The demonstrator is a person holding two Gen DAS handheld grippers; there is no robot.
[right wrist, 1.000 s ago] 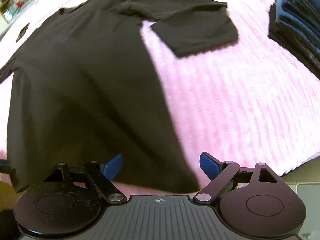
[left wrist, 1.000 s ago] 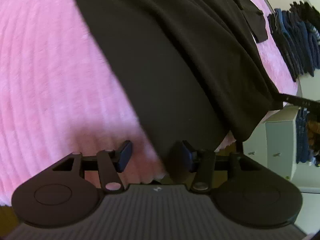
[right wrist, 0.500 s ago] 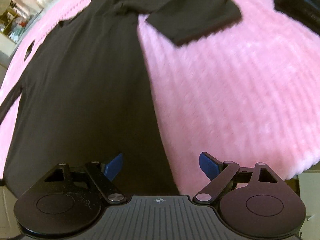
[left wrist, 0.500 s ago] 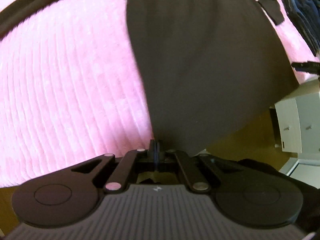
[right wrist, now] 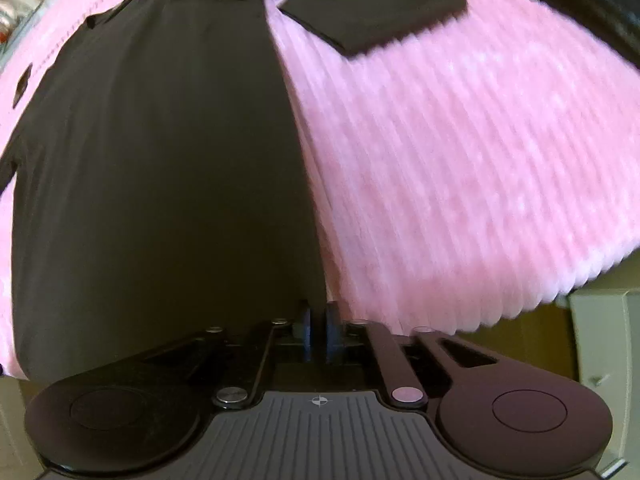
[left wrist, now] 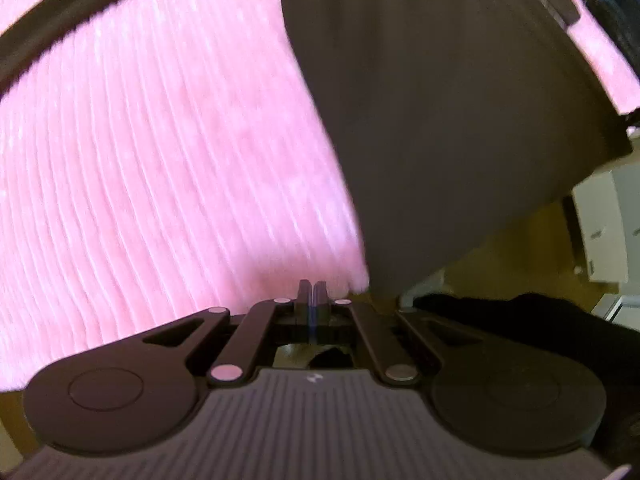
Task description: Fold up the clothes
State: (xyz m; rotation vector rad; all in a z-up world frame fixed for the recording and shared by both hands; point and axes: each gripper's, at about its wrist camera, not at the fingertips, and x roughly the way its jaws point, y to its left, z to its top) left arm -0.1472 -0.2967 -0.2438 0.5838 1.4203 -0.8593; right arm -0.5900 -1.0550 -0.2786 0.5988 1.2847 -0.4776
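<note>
A black short-sleeved shirt (left wrist: 440, 120) (right wrist: 160, 160) lies spread flat on a pink ribbed blanket (left wrist: 160, 160) (right wrist: 460, 160). Its hem hangs over the near edge. My left gripper (left wrist: 311, 292) is shut at the hem's left corner. The shirt's side edge runs down just right of the fingertips, and the grip point is hidden behind them. My right gripper (right wrist: 318, 320) is shut on the hem's right corner, where the shirt's right edge leads straight into the pads. One sleeve (right wrist: 380, 8) lies out flat at the far right.
A stack of dark folded clothes (right wrist: 592, 8) (left wrist: 612, 0) sits on the blanket at the far right. White cabinets (left wrist: 608, 224) (right wrist: 604, 340) stand on the floor beside the bed's near edge. A dark mass (left wrist: 520, 316) lies low at the right.
My right gripper was open half a second ago and has shut on the hem. My left gripper closed one second ago and stays shut. The shirt now lies smoother and tauter.
</note>
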